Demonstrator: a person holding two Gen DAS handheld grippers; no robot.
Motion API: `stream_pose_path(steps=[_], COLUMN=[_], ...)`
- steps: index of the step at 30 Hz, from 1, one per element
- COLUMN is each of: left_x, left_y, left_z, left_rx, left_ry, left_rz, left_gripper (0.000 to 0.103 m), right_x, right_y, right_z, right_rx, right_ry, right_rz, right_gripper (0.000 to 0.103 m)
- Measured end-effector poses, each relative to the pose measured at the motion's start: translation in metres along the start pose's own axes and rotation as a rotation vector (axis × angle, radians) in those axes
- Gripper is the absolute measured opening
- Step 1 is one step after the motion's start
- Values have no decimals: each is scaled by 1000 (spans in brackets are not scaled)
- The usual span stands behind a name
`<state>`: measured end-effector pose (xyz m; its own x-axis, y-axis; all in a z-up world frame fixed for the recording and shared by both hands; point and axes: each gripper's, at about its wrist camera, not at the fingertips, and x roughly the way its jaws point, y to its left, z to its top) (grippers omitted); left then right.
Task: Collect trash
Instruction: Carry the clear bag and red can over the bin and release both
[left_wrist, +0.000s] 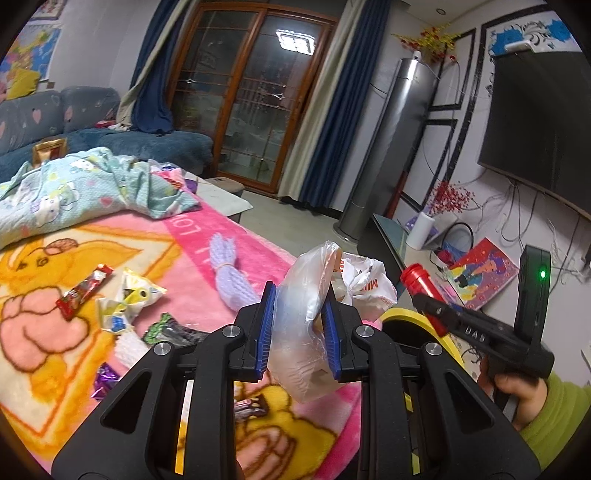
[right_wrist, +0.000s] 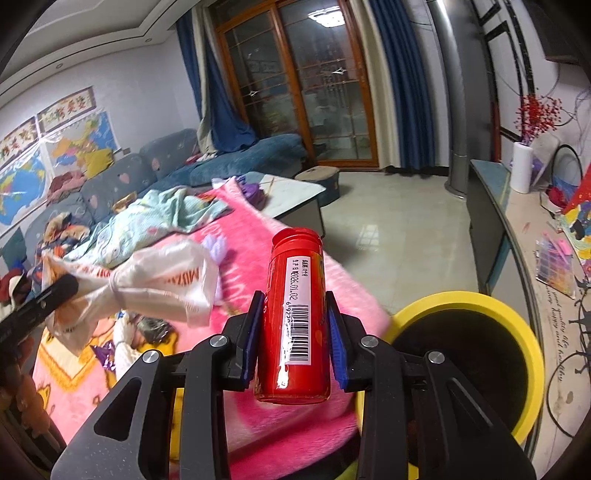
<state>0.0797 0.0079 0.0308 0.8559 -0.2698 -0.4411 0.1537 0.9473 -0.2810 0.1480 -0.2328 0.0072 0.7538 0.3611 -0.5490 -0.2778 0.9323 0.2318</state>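
My left gripper (left_wrist: 299, 321) is shut on a knotted, see-through plastic bag (left_wrist: 306, 295) with white printed plastic, held above the pink blanket (left_wrist: 221, 229). The right gripper (right_wrist: 295, 306) is shut on a red bottle (right_wrist: 295, 325) with a barcode label, its cap pointing away. A yellow-rimmed bin (right_wrist: 461, 299) with a dark inside stands just right of the bottle. In the right wrist view the bag (right_wrist: 159, 284) hangs to the left. On the blanket lie a red wrapper (left_wrist: 85, 291), a white-and-yellow wrapper (left_wrist: 129, 299), a green-black wrapper (left_wrist: 173, 328) and a purple wrapper (left_wrist: 105, 380).
A light-blue quilt (left_wrist: 74, 192) is bunched at the blanket's far end, before a grey-blue sofa (left_wrist: 55, 118). A purple knitted piece (left_wrist: 229, 273) lies mid-blanket. A low cabinet (right_wrist: 517, 221) with a paper roll (right_wrist: 522, 166) runs along the right wall. Tiled floor (right_wrist: 388, 221) lies between.
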Motion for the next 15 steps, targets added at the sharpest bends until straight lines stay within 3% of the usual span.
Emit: stream_pose_path(steps=[15], left_x=[31], left_y=[-54], left_z=[-16], left_rx=[108], left_ry=[65], left_rz=[-87], left_gripper=[18], right_x=[-16], right_y=[-60], right_z=[5], right_rx=[86], right_ry=[-37], right_rz=[-108], right_gripper=[30])
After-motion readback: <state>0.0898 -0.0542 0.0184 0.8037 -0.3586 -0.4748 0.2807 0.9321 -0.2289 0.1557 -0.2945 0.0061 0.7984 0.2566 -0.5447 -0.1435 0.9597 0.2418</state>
